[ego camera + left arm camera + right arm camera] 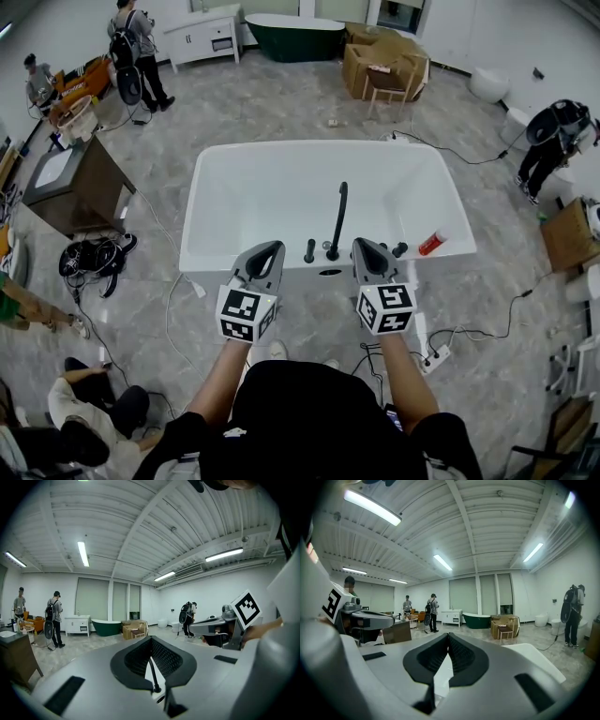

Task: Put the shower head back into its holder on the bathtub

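A white bathtub (225, 187) fills the middle of the head view. On its near rim a slim black shower head (339, 216) stands upright among black knobs (309, 250), and it shows again through the left gripper's jaws as a thin black shower head (153, 674). My left gripper (272, 248) hovers over the near rim just left of the fittings, shut and empty. My right gripper (364, 246) is just right of them, also shut with nothing in it. Neither touches the shower head. A red bottle (431, 244) lies on the rim at the right.
A dark-green tub (295, 36), a white vanity (204, 36) and cardboard boxes (384, 61) stand at the back. A wooden cabinet (75, 183) is at left. Cables and a power strip (436, 359) lie on the floor at right. Several people stand around the room's edges.
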`<control>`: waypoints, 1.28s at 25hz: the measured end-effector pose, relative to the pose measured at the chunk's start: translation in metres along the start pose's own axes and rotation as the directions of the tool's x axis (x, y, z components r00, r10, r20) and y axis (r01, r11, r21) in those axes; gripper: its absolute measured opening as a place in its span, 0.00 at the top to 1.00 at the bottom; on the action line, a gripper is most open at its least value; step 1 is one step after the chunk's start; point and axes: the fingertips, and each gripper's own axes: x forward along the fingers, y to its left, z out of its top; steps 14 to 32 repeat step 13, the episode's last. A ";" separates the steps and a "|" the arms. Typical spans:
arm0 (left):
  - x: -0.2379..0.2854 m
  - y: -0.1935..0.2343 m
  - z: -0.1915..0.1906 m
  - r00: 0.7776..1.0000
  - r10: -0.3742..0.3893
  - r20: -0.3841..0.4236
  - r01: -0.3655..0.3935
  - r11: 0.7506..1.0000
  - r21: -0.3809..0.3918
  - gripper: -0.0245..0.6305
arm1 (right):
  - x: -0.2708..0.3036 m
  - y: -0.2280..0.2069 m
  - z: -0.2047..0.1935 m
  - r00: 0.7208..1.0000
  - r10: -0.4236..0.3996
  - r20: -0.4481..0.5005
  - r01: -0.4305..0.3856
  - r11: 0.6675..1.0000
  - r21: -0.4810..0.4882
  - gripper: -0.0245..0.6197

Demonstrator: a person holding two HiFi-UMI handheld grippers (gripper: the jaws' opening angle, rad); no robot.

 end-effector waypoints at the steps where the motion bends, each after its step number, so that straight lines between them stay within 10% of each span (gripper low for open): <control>1: -0.001 0.000 0.000 1.000 0.002 0.001 -0.002 1.000 -0.001 0.94 | -0.001 0.001 0.000 1.000 0.002 0.001 -0.002 1.000 -0.001 0.93; 32: -0.012 0.002 -0.006 1.000 0.009 -0.006 -0.009 1.000 -0.006 0.94 | -0.001 0.012 -0.002 1.000 0.019 -0.002 -0.019 1.000 0.009 0.93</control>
